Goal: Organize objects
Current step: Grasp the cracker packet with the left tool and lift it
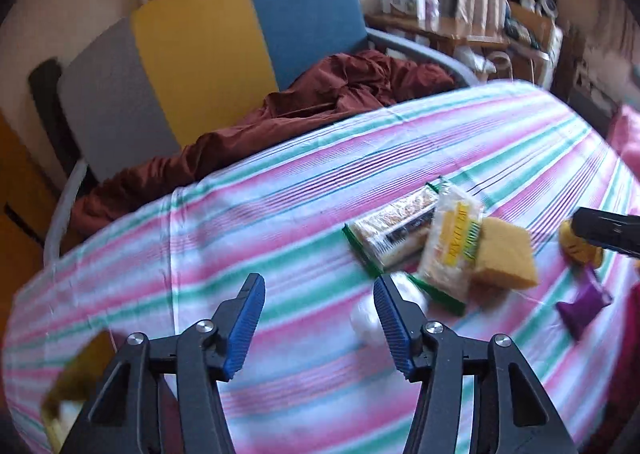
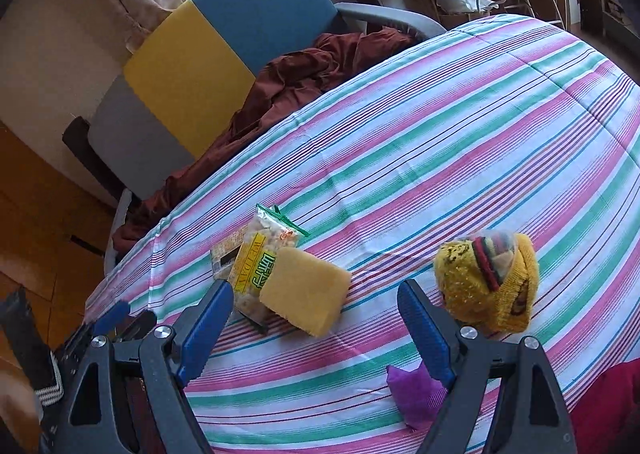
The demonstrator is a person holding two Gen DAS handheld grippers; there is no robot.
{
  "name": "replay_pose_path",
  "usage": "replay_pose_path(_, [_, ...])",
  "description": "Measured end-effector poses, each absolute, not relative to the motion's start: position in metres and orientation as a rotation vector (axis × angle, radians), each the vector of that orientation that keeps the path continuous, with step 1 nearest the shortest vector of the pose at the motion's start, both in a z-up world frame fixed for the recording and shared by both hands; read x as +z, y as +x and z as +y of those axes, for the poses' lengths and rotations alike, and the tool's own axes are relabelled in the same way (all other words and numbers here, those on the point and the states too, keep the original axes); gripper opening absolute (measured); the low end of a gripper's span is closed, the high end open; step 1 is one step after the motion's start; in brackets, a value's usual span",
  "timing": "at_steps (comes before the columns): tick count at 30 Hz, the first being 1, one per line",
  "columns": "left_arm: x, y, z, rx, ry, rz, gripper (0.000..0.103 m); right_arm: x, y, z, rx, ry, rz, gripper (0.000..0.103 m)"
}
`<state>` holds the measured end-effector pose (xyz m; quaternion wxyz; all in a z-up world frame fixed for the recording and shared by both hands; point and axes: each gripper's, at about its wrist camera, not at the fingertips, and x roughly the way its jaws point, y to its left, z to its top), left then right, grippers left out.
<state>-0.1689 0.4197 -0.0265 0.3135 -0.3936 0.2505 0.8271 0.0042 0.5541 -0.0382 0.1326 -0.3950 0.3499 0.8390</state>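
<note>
Everything sits on a table under a striped cloth (image 2: 420, 125) in pink, green and white.

The left gripper (image 1: 319, 296) hangs over the cloth with its blue pads apart and nothing clamped between them, just bare stripes. A blurry white thing (image 1: 366, 324) lies right by its right-hand pad (image 1: 394, 324); it's too smeared to say what it is or whether they touch. That whole view is motion-blurred.

The right gripper (image 2: 316, 302) has its jaws wide apart too, gripping nothing. Between the fingers in that view sits a yellow sponge (image 2: 306, 290), lying on the cloth and leaning against a snack bag (image 2: 260, 262) with yellow and green print. Behind that bag is a second packet (image 1: 394, 232) with green edges, clearer from the left camera. These three are bunched together, touching or overlapping, roughly mid-table toward the edge facing the sofa.

Well apart from them, toward the other side, there's a yellow knitted bundle (image 2: 488, 282) with some striped fabric tucked into it, sitting just beyond the right gripper's right finger. A small purple pouch (image 2: 416, 394) lies closer to the near edge, partly hidden behind that same finger.

Past the far edge is a sofa (image 2: 224, 37) with grey, yellow and blue back panels, and a rumpled brown blanket (image 2: 304, 69) on the seat.
</note>
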Motion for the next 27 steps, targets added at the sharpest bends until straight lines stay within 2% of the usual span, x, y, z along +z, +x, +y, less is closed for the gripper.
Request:
replay_pose_path(2, [-0.037, -0.175, 0.438, 2.132, -0.990, 0.787, 0.058, -0.039, 0.002, 0.552, 2.448, -1.164, 1.020, 0.086])
replay_pose_path(3, [-0.042, -0.178, 0.448, 2.096, -0.956, 0.845, 0.061, -0.040, 0.001, 0.550, 2.453, -1.175, 1.018, 0.086])
replay_pose_path(7, [-0.059, -0.178, 0.477, 1.942, -0.879, 0.971, 0.083, -0.043, -0.001, 0.548, 2.460, -1.211, 1.035, 0.086])
replay_pose_path(11, [-0.074, -0.178, 0.502, 1.838, -0.803, 1.098, 0.085, -0.047, -0.004, 0.548, 2.454, -1.243, 1.062, 0.086])
replay_pose_path(18, [-0.089, -0.198, 0.529, 1.782, -0.808, 1.075, 0.090, -0.050, -0.007, 0.547, 2.453, -1.272, 1.083, 0.086])
replay_pose_path(20, [-0.092, -0.205, 0.532, 1.786, -0.849, 1.014, 0.084, -0.052, -0.008, 0.548, 2.447, -1.281, 1.084, 0.086])
replay_pose_path(22, [-0.092, -0.212, 0.531, 1.769, -0.928, 0.918, 0.064, -0.052, -0.007, 0.549, 2.444, -1.282, 1.087, 0.086])
replay_pose_path(24, [-0.092, -0.213, 0.528, 1.776, -0.955, 0.883, 0.050, -0.052, -0.007, 0.549, 2.440, -1.280, 1.084, 0.086])
replay_pose_path(27, [-0.089, -0.233, 0.513, 1.855, -1.070, 0.773, 0.048, -0.053, -0.006, 0.551, 2.426, -1.280, 1.071, 0.086])
